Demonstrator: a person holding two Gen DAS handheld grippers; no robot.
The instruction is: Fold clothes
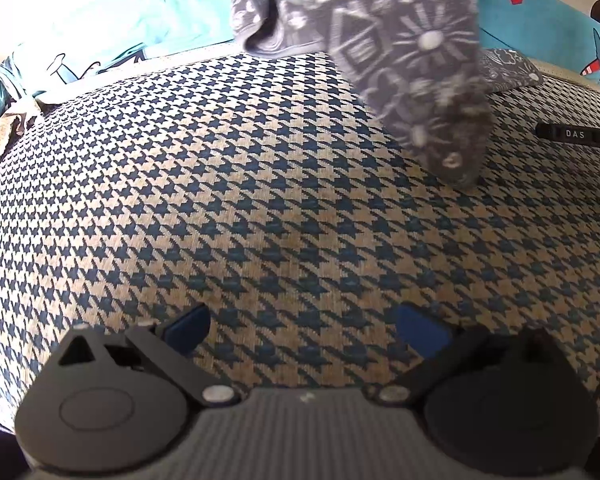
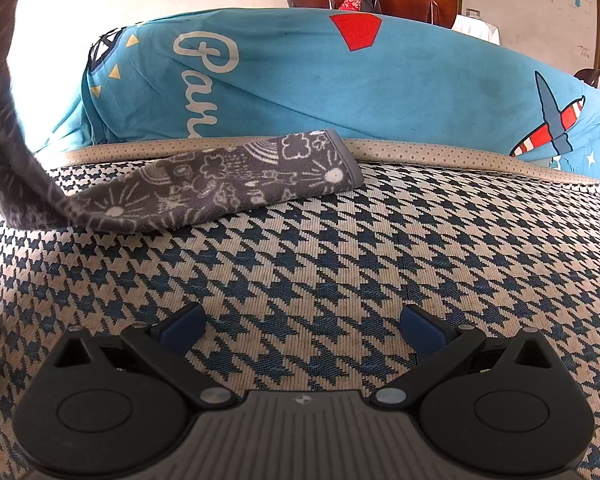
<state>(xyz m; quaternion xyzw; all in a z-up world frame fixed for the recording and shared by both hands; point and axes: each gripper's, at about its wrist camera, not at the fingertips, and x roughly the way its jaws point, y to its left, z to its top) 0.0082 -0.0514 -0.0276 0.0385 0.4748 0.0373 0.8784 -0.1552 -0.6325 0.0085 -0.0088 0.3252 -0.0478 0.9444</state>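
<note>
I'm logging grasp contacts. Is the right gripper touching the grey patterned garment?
Apart. In the right wrist view, the right gripper is open, with bare houndstooth cloth between its fingertips and the grey patterned garment lying farther ahead.

garment [image 2: 204, 184] on cloth [image 2: 340, 264], pillow [image 2: 340, 92] behind

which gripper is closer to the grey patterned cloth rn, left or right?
Hard to call; probably right. The right gripper, open, sits low with the grey patterned cloth ahead-left on the houndstooth surface. The left gripper, open, sees the cloth hanging ahead-right.
</note>
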